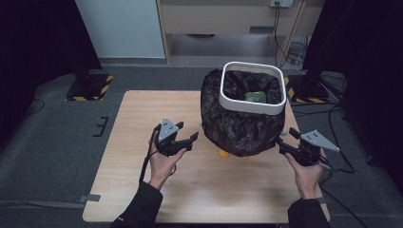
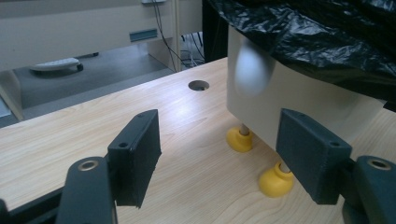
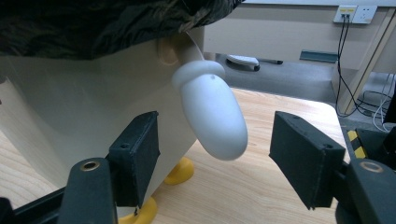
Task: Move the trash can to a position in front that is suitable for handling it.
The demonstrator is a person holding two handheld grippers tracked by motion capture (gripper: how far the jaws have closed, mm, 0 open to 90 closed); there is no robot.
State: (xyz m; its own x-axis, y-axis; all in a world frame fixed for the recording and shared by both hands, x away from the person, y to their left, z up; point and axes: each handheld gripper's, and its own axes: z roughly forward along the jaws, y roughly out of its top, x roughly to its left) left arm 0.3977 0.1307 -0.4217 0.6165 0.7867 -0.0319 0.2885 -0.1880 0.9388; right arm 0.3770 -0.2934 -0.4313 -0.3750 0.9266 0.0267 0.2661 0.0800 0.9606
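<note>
Two grippers wait with spread jaws on either side of a small white bin lined with a black bag.

The bin (image 1: 252,88) stands near the far right corner of the desk (image 1: 142,123), on yellow feet (image 2: 239,139), and the black bag (image 1: 237,126) hangs down over its outside walls. Inside the bin lies something green (image 1: 255,96); it is too small for me to say what it is. The left gripper (image 1: 186,132) is just beside the bin's left side, over the middle of the desk, jaws apart and holding nothing. The right gripper (image 1: 285,139) is near the right edge of the desk, also spread and empty. Between its jaws, but not touched by them, a white rounded knob (image 3: 212,107) sticks out from the bin's wall.
</note>
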